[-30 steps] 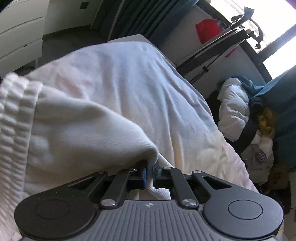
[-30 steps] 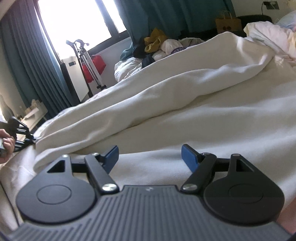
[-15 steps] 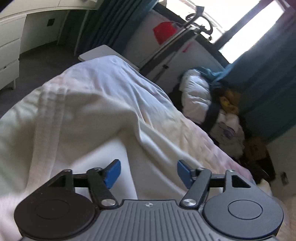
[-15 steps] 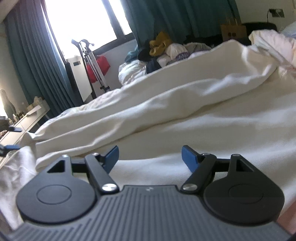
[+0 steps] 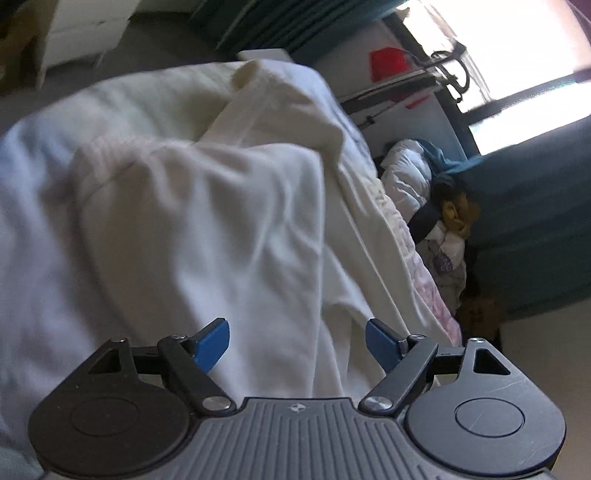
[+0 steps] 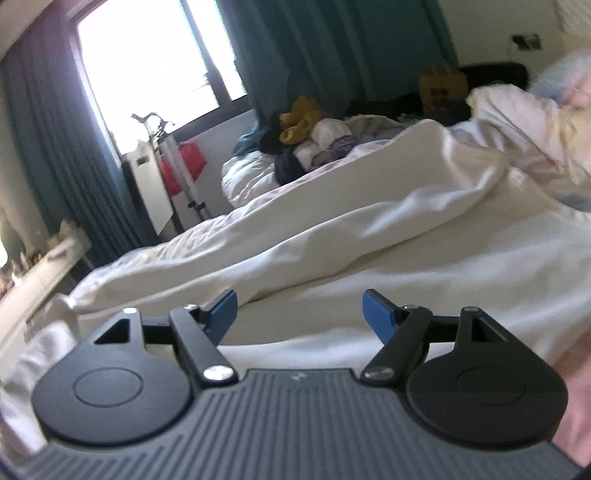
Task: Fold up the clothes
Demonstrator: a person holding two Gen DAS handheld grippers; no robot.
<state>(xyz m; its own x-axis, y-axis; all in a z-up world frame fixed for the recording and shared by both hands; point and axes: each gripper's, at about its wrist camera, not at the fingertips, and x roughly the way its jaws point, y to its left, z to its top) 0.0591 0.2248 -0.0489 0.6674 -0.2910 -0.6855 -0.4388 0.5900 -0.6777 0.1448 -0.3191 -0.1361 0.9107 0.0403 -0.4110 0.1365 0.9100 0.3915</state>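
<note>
A cream-white garment (image 5: 207,221) lies spread and folded over on the bed, with a ribbed hem at its upper left. My left gripper (image 5: 297,341) hovers over it, its jaws opening, blue pads apart and nothing pinched between them. In the right wrist view the same white cloth (image 6: 332,236) stretches away in long folds across the bed. My right gripper (image 6: 299,312) stands open just above the cloth, empty.
A heap of mixed clothes (image 6: 314,136) lies beyond the bed by teal curtains (image 6: 332,55). A folded stand with a red item (image 6: 177,166) stands by the window. White drawers (image 5: 85,26) are at the far left. A pinkish bedsheet edge (image 5: 432,280) shows at right.
The left gripper let go of the white cloth, opened wide and swept sideways over the garment. The right gripper stayed open and rose a little.
</note>
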